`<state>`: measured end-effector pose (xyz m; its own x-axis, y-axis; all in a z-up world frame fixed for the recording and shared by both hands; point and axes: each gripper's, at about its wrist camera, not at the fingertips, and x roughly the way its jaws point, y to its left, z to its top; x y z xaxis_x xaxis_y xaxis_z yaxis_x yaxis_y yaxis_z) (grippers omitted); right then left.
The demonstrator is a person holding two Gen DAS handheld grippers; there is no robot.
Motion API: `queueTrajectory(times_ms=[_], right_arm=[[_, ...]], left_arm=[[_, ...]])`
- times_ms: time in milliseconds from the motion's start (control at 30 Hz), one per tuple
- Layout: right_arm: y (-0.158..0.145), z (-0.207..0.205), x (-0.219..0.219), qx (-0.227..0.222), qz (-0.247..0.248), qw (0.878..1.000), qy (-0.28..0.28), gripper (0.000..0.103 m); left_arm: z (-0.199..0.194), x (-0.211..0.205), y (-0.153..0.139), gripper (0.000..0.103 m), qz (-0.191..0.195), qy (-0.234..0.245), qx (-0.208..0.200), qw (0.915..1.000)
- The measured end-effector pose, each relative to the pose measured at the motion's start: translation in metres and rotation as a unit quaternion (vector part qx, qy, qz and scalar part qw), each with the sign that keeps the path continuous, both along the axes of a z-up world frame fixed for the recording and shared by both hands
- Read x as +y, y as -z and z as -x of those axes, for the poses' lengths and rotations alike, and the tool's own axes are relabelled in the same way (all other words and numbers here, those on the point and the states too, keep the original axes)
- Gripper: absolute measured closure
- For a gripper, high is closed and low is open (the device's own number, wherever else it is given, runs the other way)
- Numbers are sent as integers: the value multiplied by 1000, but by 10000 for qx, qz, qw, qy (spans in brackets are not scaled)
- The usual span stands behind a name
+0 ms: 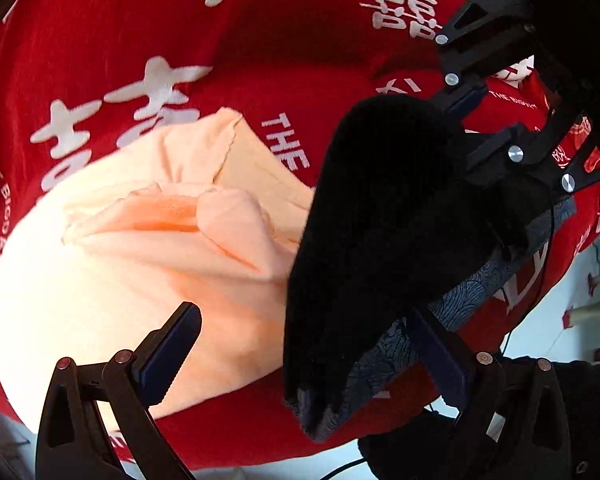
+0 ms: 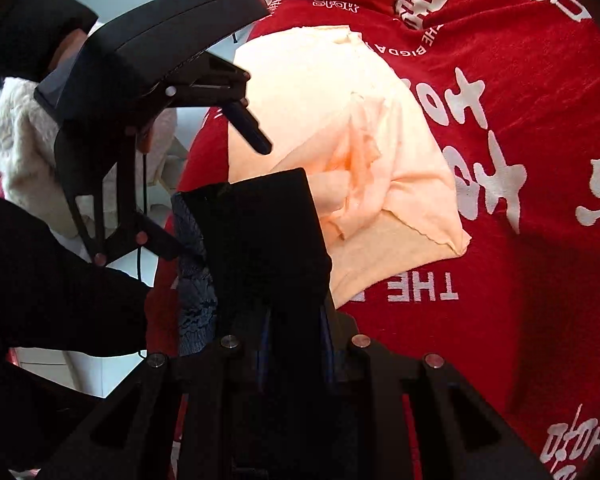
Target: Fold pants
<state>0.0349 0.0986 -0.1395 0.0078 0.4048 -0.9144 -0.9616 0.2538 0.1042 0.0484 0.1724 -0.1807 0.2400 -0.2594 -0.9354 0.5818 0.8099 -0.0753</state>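
The black pants [image 1: 380, 220] with a dark blue patterned inner side [image 1: 384, 356] hang lifted above the bed. My right gripper [image 1: 466, 120] pinches their top edge. In the right wrist view that gripper [image 2: 294, 320] has its jaws close together, shut on the black pants [image 2: 260, 240]. My left gripper [image 1: 304, 314] stands wide open, and the hanging pants pass between its fingers, close to the right one. From the right wrist view the left gripper [image 2: 220, 200] sits to the left of the pants, jaws spread.
A crumpled peach cloth [image 1: 120, 280] [image 2: 320, 100] lies on the red bedspread [image 1: 300, 40] [image 2: 520, 320] with white characters. A white fluffy item [image 2: 20, 140] and a person's black sleeve [image 2: 40, 280] are at the left. Pale floor [image 1: 540, 332] shows beyond the bed's edge.
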Motion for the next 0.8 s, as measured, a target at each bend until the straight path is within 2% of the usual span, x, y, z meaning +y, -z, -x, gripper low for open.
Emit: queueTrajectory(times_ms=[233, 433, 500, 533, 567, 633, 667, 700, 767, 800], right_arm=[[4, 5, 0, -215, -72, 9997, 83, 81], [2, 9, -4, -235, -119, 9996, 105, 81], [2, 12, -5, -265, -102, 9996, 44, 80], [2, 13, -6, -276, -94, 9996, 22, 80], [2, 13, -6, -277, -88, 9996, 11, 80], [3, 11, -8, -235, -46, 9997, 8, 77], [3, 9, -9, -194, -39, 9998, 24, 76], [4, 7, -10, -121, -37, 9999, 50, 75], [4, -2, -12, 214, -50, 9996, 158, 67], [3, -8, -14, 411, -89, 9988, 267, 59]], left_arm=[[-4, 2, 3, 0, 88, -105, 218, 9997], [8, -11, 13, 0, 198, 314, 450, 9983], [10, -19, 16, 0, 390, 461, 652, 9960], [13, -22, 15, 7, 491, 559, 754, 9944], [17, -30, 15, 19, 529, 732, 808, 9926], [26, -38, 14, 23, 310, 835, 622, 9941], [30, -40, 15, 38, 138, 836, 466, 9953], [31, -40, 17, 46, 23, 792, 401, 9961], [27, -34, 20, 67, -72, 563, 397, 9976], [26, -33, 20, 71, -99, 493, 390, 9980]])
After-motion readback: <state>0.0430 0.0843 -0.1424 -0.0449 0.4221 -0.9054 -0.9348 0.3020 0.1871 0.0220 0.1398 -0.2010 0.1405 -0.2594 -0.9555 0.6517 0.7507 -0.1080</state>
